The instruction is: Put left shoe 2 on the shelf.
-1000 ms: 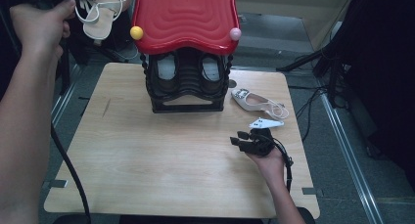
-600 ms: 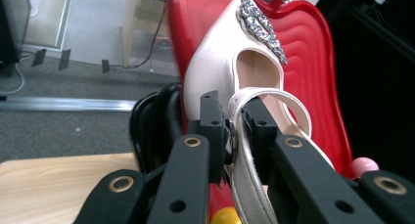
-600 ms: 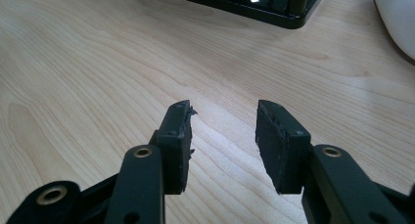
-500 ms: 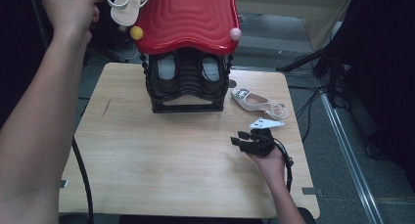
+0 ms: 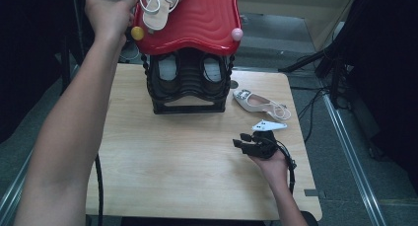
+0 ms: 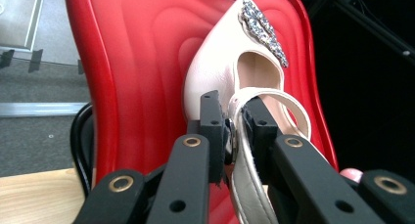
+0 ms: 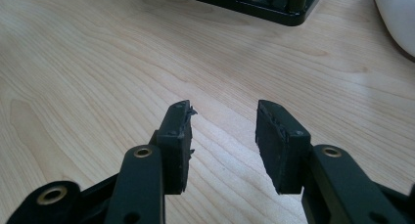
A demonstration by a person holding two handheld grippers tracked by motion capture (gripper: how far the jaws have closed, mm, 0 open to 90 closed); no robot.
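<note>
While my right gripper [image 5: 245,141] rests low on the wooden table [image 5: 162,167] with its 2 jaws spread and nothing between them, I see a second cream shoe [image 5: 260,102] lying just beyond it, beside the black shoe rack [image 5: 187,85]. Farther off, my left gripper [image 6: 234,128] is clamped on the heel strap of the cream shoe [image 6: 222,72] with the rhinestone trim. That shoe sits over the rack's red top [image 5: 202,18], toe pointing away from me.
</note>
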